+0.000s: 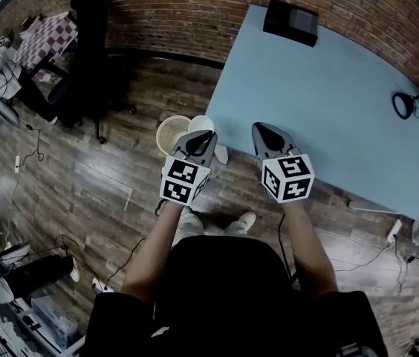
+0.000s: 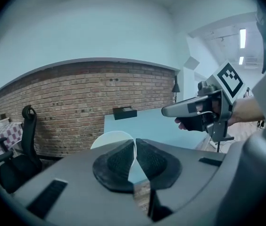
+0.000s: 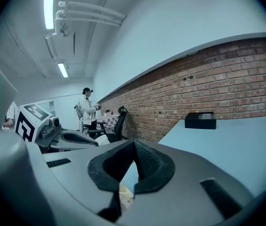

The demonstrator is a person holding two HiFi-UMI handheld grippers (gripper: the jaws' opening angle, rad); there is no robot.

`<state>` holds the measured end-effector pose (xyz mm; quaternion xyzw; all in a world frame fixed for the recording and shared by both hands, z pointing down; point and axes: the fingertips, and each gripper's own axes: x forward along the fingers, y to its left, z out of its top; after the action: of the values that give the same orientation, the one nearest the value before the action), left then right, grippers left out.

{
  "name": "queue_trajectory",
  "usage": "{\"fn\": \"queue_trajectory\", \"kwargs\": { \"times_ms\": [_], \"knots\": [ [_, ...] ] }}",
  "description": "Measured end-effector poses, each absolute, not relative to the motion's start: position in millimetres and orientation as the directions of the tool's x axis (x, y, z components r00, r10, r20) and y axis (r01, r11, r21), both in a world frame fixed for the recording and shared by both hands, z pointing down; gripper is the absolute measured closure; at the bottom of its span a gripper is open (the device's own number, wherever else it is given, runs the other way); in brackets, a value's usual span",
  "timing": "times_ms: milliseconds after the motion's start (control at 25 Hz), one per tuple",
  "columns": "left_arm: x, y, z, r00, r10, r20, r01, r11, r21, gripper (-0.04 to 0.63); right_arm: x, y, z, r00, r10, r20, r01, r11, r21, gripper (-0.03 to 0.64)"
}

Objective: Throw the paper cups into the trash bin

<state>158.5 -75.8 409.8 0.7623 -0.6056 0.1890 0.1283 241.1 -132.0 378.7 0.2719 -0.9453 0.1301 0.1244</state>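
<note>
Red brick wall [image 1: 187, 17] behind, dark wooden plank floor [image 1: 98, 184] underfoot, and a pale blue table [image 1: 328, 103] running off to the right. Down on the floor by the table's corner stands the round cream basket-style trash bin [image 1: 169, 134]. The left gripper [image 1: 203, 135] has its jaws nipped tight on the thin wall of a white paper cup [image 1: 201, 123]. The cup hangs at the bin's table-side edge, not squarely over the opening. The right gripper [image 1: 262, 131] sits over the table edge, jaws together with nothing in them. My worry is the release: let go from here and the light cup could clip the rim and tumble onto the floor. The pinch is on a single wall, too, so the cup may swing, crumple, or cling to a pad when the jaws part.
</note>
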Motion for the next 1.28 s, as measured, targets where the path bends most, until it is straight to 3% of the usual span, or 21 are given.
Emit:
{"fn": "queue_trajectory", "kwargs": {
  "times_ms": [1280],
  "knots": [
    [-91,6,423,0.142,-0.898,0.416,-0.99,-0.136,0.043,0.571,-6,-55,380,-0.835,-0.424,0.351,-0.487,0.866,-0.111,0.612]
  ]
}}
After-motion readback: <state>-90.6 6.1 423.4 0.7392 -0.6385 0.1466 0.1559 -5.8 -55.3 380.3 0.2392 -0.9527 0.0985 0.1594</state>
